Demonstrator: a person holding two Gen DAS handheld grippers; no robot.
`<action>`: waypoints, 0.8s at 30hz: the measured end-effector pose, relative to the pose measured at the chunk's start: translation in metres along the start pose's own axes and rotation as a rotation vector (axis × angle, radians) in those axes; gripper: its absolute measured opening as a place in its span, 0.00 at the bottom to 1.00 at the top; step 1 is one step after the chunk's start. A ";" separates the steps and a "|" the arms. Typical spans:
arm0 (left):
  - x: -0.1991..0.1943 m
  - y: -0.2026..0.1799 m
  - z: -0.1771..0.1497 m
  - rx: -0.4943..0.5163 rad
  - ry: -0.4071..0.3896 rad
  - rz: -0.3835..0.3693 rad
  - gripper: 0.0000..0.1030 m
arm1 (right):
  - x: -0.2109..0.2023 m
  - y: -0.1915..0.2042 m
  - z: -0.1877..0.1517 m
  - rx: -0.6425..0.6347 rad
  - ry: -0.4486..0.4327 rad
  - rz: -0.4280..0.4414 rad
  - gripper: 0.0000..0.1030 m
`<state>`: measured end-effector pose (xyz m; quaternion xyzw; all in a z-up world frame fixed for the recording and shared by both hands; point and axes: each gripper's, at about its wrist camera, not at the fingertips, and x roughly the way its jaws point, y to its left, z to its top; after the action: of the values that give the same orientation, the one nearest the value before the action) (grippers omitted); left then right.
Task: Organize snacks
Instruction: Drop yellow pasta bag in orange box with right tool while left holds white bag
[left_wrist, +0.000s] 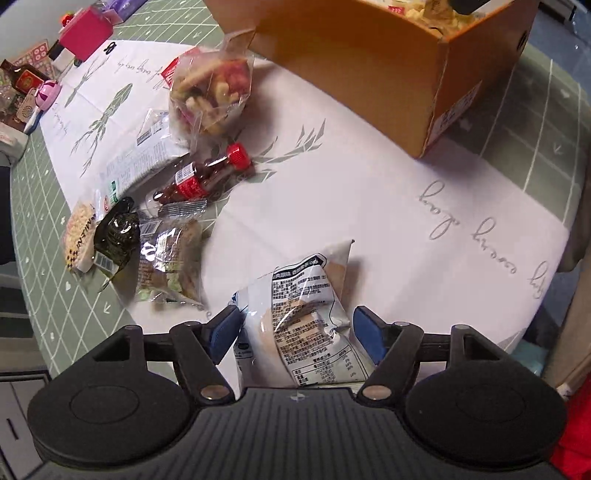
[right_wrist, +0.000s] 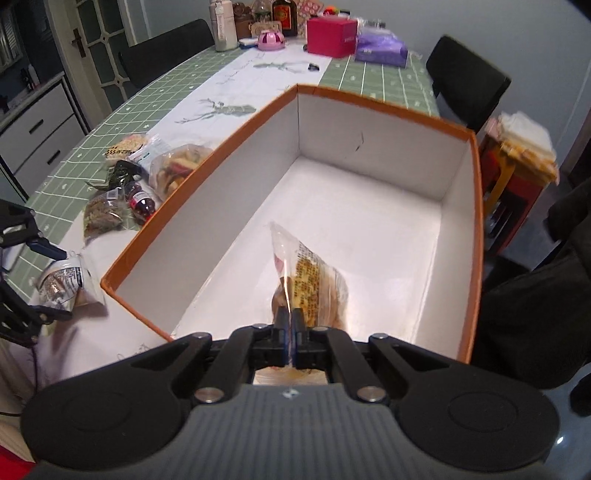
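My left gripper (left_wrist: 295, 332) is open, its blue pads on either side of a white bread packet (left_wrist: 303, 325) that lies on the white tablecloth; the packet also shows in the right wrist view (right_wrist: 64, 282). My right gripper (right_wrist: 290, 332) is shut on a clear bread packet with yellow print (right_wrist: 314, 284) and holds it over the inside of the orange box (right_wrist: 369, 99), whose white floor is bare. More snacks lie in a pile: a clear bag of mixed crackers (left_wrist: 212, 92), a small red-capped cola-shaped bottle (left_wrist: 203, 177), a dark green packet (left_wrist: 116, 232).
The orange box (left_wrist: 369, 62) stands on the table's right part. A pink box (right_wrist: 330, 35), purple tissue pack (right_wrist: 380, 48), bottles and a pink gadget (right_wrist: 271, 40) stand at the far end. Black chairs (right_wrist: 469, 88) flank the table. A red stool (right_wrist: 517, 177) is right.
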<state>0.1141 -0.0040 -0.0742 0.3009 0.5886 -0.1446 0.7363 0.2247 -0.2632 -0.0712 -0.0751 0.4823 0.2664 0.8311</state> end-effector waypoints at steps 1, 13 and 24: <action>0.001 -0.001 0.000 0.002 0.009 0.009 0.79 | 0.004 -0.002 0.000 0.017 0.014 0.007 0.00; -0.007 -0.004 0.011 -0.016 -0.008 0.090 0.51 | 0.007 -0.023 0.004 0.142 0.064 0.063 0.17; -0.102 0.007 0.064 -0.107 -0.287 -0.004 0.47 | -0.015 -0.039 0.009 0.138 -0.018 0.003 0.45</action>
<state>0.1405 -0.0523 0.0324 0.2363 0.4845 -0.1559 0.8277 0.2460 -0.2988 -0.0586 -0.0144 0.4920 0.2347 0.8382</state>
